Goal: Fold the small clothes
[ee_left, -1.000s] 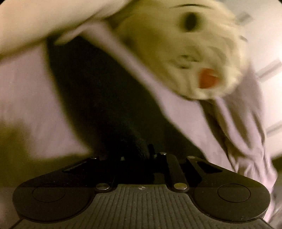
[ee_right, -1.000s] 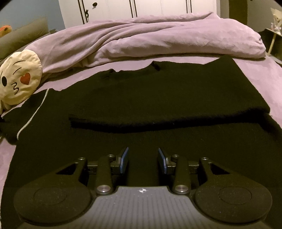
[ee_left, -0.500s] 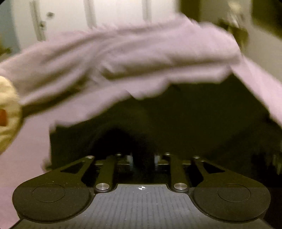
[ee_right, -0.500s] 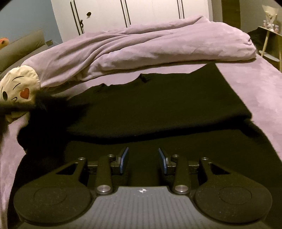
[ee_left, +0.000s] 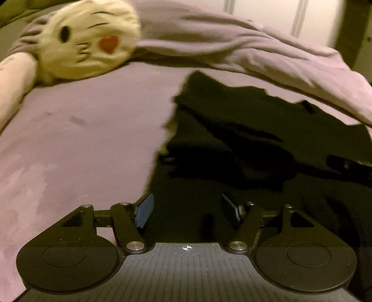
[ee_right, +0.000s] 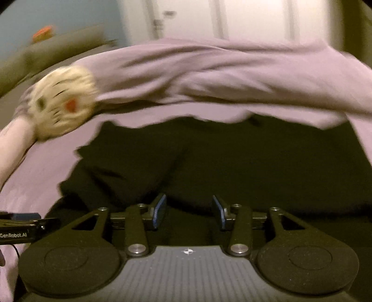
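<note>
A black knit garment (ee_left: 244, 130) lies partly folded on the purple bed sheet (ee_left: 76, 139); its left part is doubled over onto the body. It also fills the middle of the right wrist view (ee_right: 232, 162). My left gripper (ee_left: 187, 210) is open and empty, low over the garment's left edge. My right gripper (ee_right: 188, 211) is open and empty over the garment's near part. The left gripper's body shows at the right wrist view's left edge (ee_right: 21, 228).
A cream emoji cushion (ee_left: 90, 39) lies at the bed's far left, also in the right wrist view (ee_right: 62, 104). A bunched purple duvet (ee_left: 267, 51) runs along the back. A pale pillow (ee_left: 14, 79) is at the left. White wardrobe doors (ee_right: 232, 18) stand behind.
My left gripper carried the sleeve over onto the garment, let go and opened. My right gripper moved left and the view is blurred from motion.
</note>
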Motion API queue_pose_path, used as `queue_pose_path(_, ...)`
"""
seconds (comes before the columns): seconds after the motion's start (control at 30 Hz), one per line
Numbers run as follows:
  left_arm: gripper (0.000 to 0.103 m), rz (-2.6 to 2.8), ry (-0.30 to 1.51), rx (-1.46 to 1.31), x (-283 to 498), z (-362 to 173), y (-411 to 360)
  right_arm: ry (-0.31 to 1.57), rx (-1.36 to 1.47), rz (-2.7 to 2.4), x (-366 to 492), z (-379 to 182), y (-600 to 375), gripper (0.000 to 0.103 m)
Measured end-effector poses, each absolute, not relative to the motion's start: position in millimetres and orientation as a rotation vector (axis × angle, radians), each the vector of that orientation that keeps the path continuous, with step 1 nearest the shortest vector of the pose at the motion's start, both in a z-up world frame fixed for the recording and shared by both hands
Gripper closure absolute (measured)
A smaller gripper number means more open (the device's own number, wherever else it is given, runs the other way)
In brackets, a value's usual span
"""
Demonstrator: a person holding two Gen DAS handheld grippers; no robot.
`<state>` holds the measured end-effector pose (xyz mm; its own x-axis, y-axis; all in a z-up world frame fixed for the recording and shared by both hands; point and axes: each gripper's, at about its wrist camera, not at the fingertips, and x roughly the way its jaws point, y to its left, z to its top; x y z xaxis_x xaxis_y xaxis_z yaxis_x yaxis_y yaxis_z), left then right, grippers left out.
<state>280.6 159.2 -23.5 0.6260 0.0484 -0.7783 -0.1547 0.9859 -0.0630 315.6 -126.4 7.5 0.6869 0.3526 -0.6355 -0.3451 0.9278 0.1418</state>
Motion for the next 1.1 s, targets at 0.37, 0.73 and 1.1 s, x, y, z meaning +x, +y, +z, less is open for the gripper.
queue_pose_path(0.37,0.033,0.203,0.939,-0.217,293,-38,193,0.617,-0.416,0.52,350,-30,-7,0.093)
queue_pose_path(0.73,0.033,0.125,0.924,-0.136,335,-44,165,0.663,0.359,0.107,363,-11,-192,0.061)
queue_pose_path(1.1,0.028,0.159,0.923,-0.115,353,-51,152,0.726,0.75,0.149,386,-39,-249,0.041)
